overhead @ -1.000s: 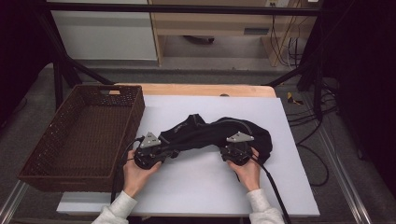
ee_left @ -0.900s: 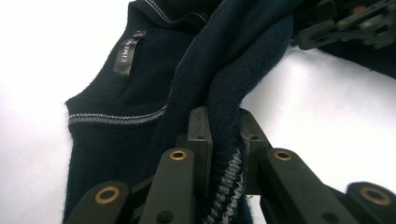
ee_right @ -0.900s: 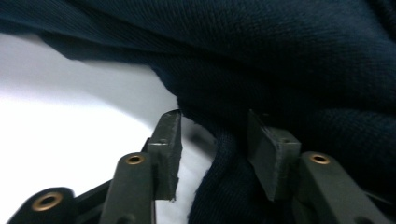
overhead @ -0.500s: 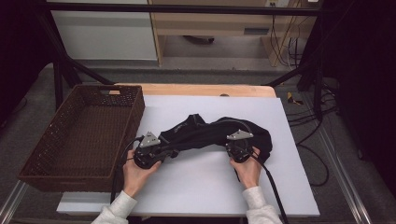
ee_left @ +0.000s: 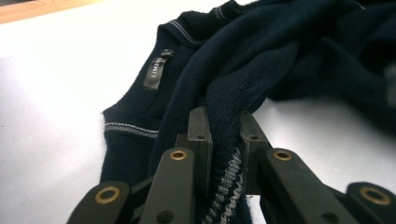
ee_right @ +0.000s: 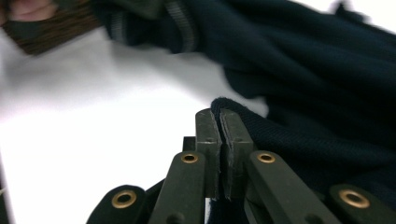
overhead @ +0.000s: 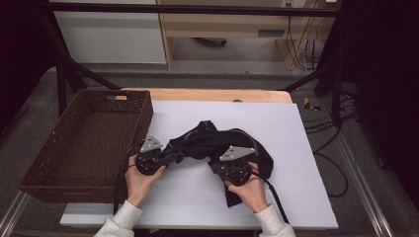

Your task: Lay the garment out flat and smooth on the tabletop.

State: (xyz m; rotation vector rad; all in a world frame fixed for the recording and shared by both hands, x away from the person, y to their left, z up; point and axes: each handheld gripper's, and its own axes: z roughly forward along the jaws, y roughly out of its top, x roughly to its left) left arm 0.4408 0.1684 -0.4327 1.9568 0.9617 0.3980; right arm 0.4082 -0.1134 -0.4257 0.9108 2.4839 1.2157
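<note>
A dark navy sweater (overhead: 212, 140) lies bunched across the middle of the white table (overhead: 296, 197). My left gripper (overhead: 173, 157) is shut on its striped hem at the left end; in the left gripper view the thick knit (ee_left: 280, 56) is squeezed between the jaws of my left gripper (ee_left: 223, 126), and a neck label (ee_left: 156, 70) shows beyond. My right gripper (overhead: 216, 165) holds the sweater's near right part. In the right gripper view, my right gripper (ee_right: 219, 116) has its jaws pressed together on a thin fold of the sweater (ee_right: 303, 70).
A brown wicker basket (overhead: 54, 173) stands at the table's left side, close beside the left hand (overhead: 141, 180). A wooden strip (overhead: 212, 95) runs along the table's far edge. Cables (overhead: 326, 133) hang off the right side. White tabletop lies bare to the right and front.
The right hand has shifted left and a little toward the person, drawing the sweater's right part with it; a flap now hangs by that hand. The left hand has stayed put.
</note>
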